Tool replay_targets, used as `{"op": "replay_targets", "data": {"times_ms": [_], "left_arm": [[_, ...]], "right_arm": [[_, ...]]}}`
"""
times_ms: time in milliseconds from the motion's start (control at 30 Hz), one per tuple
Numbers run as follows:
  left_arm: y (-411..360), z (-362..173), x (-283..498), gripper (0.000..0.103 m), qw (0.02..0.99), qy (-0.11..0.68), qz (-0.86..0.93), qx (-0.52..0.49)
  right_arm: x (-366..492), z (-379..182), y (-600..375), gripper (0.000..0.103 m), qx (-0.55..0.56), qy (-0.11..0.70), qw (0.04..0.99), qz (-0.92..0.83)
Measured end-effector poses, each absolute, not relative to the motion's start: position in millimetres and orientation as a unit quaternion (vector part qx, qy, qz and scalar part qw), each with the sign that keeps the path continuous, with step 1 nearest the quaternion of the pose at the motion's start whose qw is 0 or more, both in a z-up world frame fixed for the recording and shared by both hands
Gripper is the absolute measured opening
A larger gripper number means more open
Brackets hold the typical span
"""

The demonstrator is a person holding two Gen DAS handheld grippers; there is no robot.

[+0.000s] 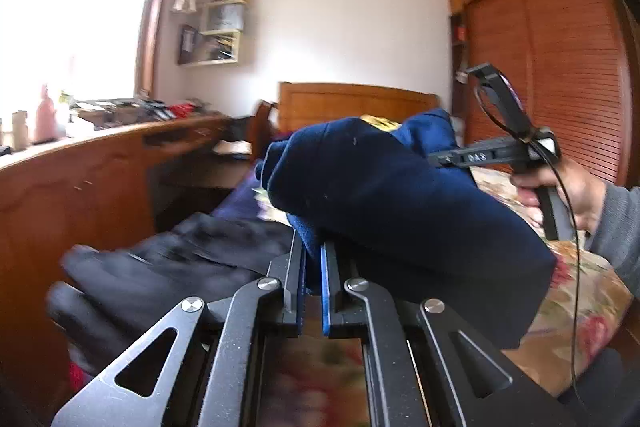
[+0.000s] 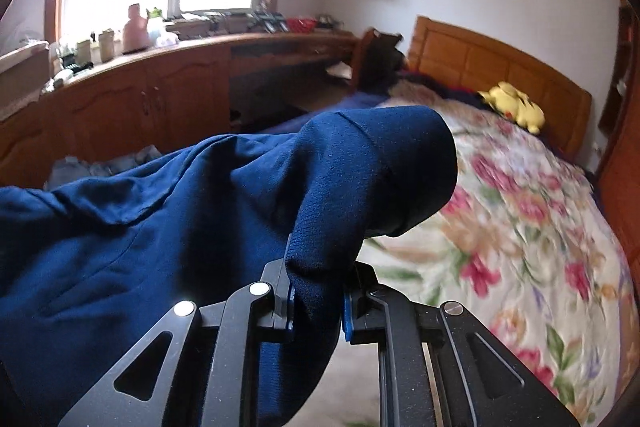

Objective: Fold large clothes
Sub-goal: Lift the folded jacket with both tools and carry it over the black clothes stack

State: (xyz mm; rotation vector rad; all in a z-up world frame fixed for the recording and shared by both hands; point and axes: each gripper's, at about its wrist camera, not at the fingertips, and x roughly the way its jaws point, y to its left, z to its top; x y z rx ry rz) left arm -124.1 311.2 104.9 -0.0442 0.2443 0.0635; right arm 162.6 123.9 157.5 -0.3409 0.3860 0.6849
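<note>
Navy sweatshirt (image 2: 168, 227) hanging up off the flowery bed (image 2: 520, 227), strung sideways between both hands, left gripper (image 1: 313, 267) clamped tight on one bunched edge, right gripper (image 2: 318, 291) pinching a thick fold, neither nearer, so probably swinging both ends together next.

One marking shows: pale characters stamped on the black bar of the right hand-held gripper (image 1: 436, 158), at about three o'clock in the left wrist view. They look like "QAS", but blur leaves that uncertain. Nothing else is legible.
</note>
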Motion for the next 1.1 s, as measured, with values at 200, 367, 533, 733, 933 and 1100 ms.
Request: {"op": "replay_targets", "data": {"times_ms": [200,367,533,733,933,1100], "left_arm": [[377.3,114.6,-122.2,0.006,0.987,0.120,0.110,-0.008],[429.6,106.0,-124.0,0.006,0.978,0.130,0.162,-0.010],[473.7,81.4,-111.9,0.006,0.962,0.169,0.212,-0.016],[485.5,38.9,-103.4,0.008,0.946,0.216,0.241,-0.014],[470.9,42.3,-121.3,0.017,0.944,0.219,0.247,-0.019],[459.2,62.5,-144.5,0.039,0.953,0.185,0.238,-0.029]], "right_arm": [[155.9,162.0,205.4,0.016,-0.185,0.163,0.898,0.364],[153.8,146.2,264.0,0.016,-0.196,0.159,0.887,0.388],[179.8,125.5,297.7,0.016,-0.186,0.169,0.881,0.402],[214.8,69.4,314.2,0.032,-0.225,0.218,0.886,0.341],[188.3,66.4,281.8,0.069,-0.195,0.190,0.887,0.373],[149.4,65.6,254.2,0.070,-0.158,0.176,0.874,0.424]]}}
